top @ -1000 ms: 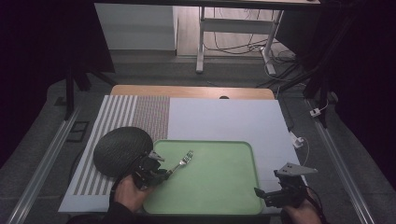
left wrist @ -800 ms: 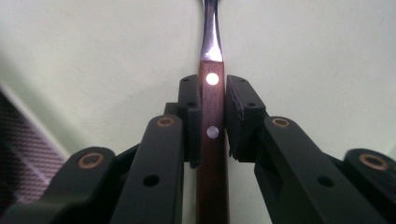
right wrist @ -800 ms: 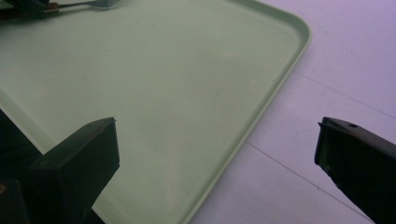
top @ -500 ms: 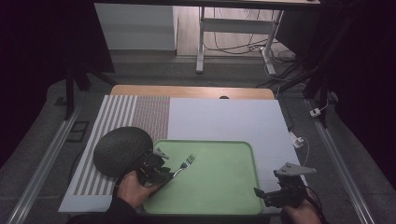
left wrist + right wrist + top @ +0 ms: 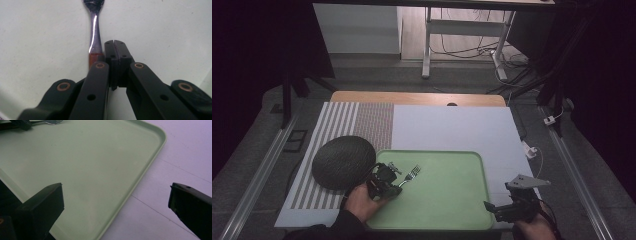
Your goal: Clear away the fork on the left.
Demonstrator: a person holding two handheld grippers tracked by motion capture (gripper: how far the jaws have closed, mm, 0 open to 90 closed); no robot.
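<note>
- Fork (image 5: 411,175) lies flat on the green tray (image 5: 447,210), left half, tines toward the tray's middle, handle end toward the left gripper (image 5: 384,181).
- Not lifted: in the left gripper view the fork (image 5: 94,35) rests on the tray surface, steel neck and red-brown handle stub showing.
- Left gripper (image 5: 115,43): jaws have just been closing and now stand pressed together, pad on pad, with nothing between them. The fork's handle lies just beside the left jaw, outside the grip. Whether it touches the jaw's side, I cannot tell.
- Judgement: the pick-up is not yet made; this closing missed the handle. Left to do: reopen, shift sideways over the handle, close on it, lift.
- Right gripper (image 5: 504,212) hovers at the tray's near right corner, well apart from the fork; its jaws (image 5: 115,202) stand wide, empty, straddling the tray edge (image 5: 140,180).
- Dark round mat (image 5: 343,162) sits just left of the tray, bare.
</note>
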